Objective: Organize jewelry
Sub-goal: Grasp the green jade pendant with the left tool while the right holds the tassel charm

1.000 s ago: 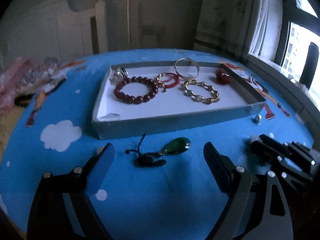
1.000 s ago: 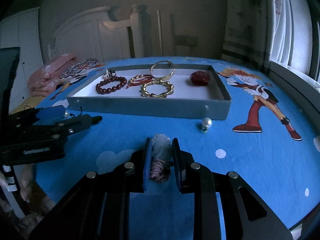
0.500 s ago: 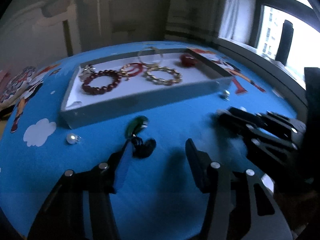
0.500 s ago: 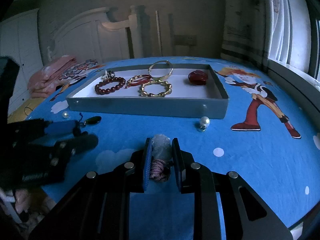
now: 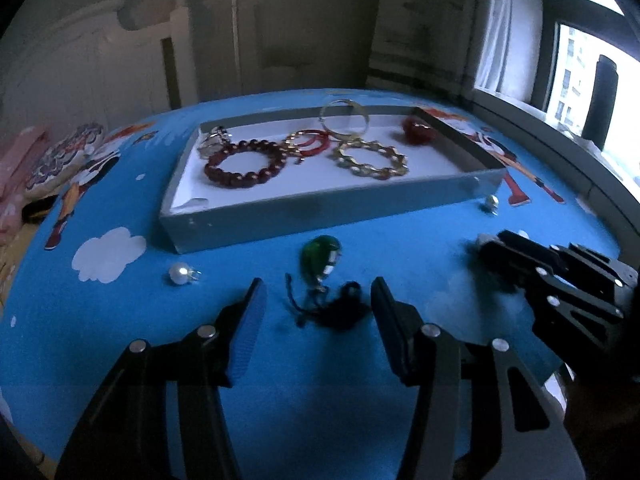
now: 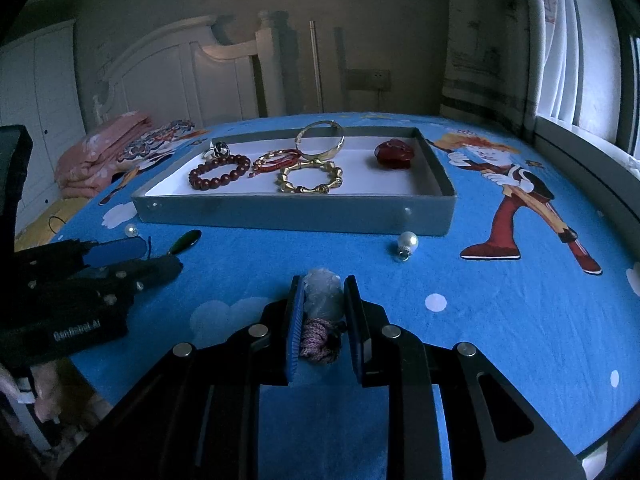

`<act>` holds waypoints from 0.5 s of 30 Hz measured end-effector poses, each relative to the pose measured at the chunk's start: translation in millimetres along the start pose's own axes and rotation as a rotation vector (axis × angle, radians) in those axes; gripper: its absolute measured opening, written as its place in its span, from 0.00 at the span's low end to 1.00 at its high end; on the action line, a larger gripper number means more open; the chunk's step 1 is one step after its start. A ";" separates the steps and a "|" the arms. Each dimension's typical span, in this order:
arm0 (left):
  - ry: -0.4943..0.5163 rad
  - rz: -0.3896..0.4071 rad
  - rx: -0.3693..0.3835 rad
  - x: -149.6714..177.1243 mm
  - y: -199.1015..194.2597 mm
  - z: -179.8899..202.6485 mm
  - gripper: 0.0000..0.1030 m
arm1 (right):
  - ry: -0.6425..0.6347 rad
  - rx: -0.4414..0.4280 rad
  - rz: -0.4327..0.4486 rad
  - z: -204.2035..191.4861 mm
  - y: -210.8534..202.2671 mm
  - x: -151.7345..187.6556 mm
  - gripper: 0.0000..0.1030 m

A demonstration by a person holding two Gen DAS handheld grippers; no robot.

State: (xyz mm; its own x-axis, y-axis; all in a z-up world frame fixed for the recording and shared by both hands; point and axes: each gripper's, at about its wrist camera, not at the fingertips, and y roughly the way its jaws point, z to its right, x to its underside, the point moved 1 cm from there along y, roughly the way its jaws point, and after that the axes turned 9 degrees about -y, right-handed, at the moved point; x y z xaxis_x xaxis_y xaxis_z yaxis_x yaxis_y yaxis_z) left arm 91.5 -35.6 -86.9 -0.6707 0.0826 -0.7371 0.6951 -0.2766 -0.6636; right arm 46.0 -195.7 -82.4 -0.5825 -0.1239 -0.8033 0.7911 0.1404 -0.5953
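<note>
Two pickups are under way at once. Right gripper (image 6: 322, 316): jaws pinching a pale translucent pendant (image 6: 322, 294) with a pink braided cord (image 6: 318, 342) bunched behind it, deep between the pads. Whether it rests on the blue cloth (image 6: 500, 320) or hangs just clear, cannot tell.

Left gripper (image 5: 316, 316): jaws spread about halfway, pads not touching anything. Green pendant (image 5: 318, 256) lies just ahead of the tips, slightly toward the left pad's side; its black cord (image 5: 340, 312) sits tangled between the pads, nearer the right one.

Step in hand, as I read it: collecting loose pieces from the cloth for the grey tray (image 5: 320, 216).

Next move, judged:
- left jaws need to ease forward so the stone, not only the cord, is between the pads, then close
- the stone looks smooth and rounded; likely to squirt out if caught near its edge
- both loads must clear the tray's near wall, which stands straight ahead of each gripper

Room:
- a loose pearl (image 5: 178, 274) lies outside the left pad, ahead; a second pearl (image 6: 407, 243) lies ahead and right of the right jaws, just beside the tray wall
- tray floor is bare along its near side
- the grippers are near each other; the right one's tips lie off the left one's right pad
</note>
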 end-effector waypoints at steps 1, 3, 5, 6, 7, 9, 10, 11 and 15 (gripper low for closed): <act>0.001 0.005 -0.001 1.0 0.2 1.4 0.51 | 0.002 -0.001 0.002 -0.1 -0.1 0.4 0.21; 0.019 0.026 -0.013 5.3 -0.5 4.2 0.48 | 0.004 -0.003 0.007 0.0 -0.8 0.8 0.21; 0.026 0.043 -0.011 7.1 -1.9 5.0 0.29 | 0.009 -0.005 0.012 0.7 -1.2 1.6 0.21; 0.031 0.049 -0.010 7.6 -2.0 5.6 0.25 | 0.012 -0.006 0.015 0.9 -1.2 2.1 0.21; 0.033 0.053 -0.010 8.1 -1.9 6.3 0.25 | 0.017 -0.008 0.016 1.4 -1.1 2.4 0.21; 0.038 0.067 -0.010 10.3 -2.7 6.6 0.25 | 0.018 -0.008 0.023 1.1 -1.2 3.5 0.22; 0.042 0.073 -0.011 11.3 -3.0 6.8 0.25 | 0.014 -0.007 0.027 0.8 -1.4 4.1 0.22; 0.047 0.077 -0.013 11.8 -3.2 7.3 0.25 | 0.007 -0.002 0.032 0.0 -1.5 5.0 0.22; 0.042 0.089 -0.018 13.4 -3.6 7.8 0.25 | -0.030 0.029 0.037 -5.4 0.1 4.9 0.22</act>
State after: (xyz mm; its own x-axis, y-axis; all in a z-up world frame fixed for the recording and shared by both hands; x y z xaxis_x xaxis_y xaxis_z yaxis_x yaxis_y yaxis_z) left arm 78.0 -40.9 -93.4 -0.5947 0.0982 -0.7979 0.7564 -0.2677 -0.5968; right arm 42.2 -190.9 -86.5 -0.5473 -0.1482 -0.8237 0.8173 0.1170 -0.5642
